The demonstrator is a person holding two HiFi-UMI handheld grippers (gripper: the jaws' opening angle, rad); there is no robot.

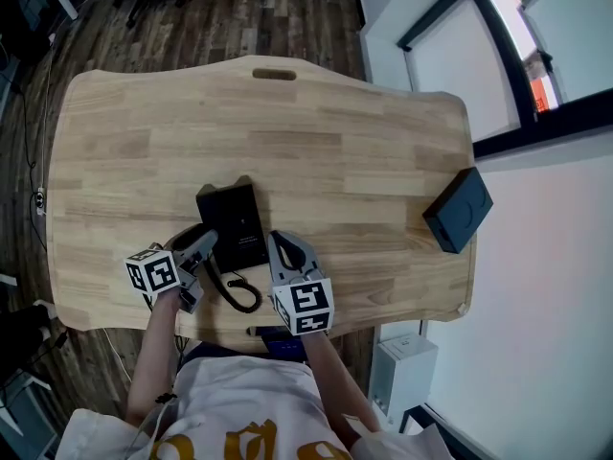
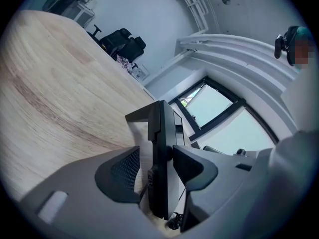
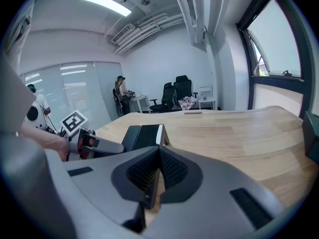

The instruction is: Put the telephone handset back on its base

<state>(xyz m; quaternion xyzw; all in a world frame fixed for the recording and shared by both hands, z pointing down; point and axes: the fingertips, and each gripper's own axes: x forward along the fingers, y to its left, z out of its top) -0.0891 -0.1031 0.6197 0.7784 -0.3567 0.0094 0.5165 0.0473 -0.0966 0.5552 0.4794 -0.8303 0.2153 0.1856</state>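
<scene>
My left gripper's [image 2: 155, 152] jaws are spread, with the left side of the black phone [image 2: 160, 133] between them. One pad sits right against it, and the other has a small gap. My right gripper's [image 3: 158, 151] jaws are pressed together with nothing in them, just beside the phone's right side. The handset [image 3: 116, 137] looks to be lying on the left of its base [image 3: 145, 136]. The phone sits on the wooden table [image 1: 335, 132], near my edge. Its curly cord [image 1: 239, 295] lies between my two grippers. A black box [image 1: 458, 209] rests well apart, by the table's right edge.
</scene>
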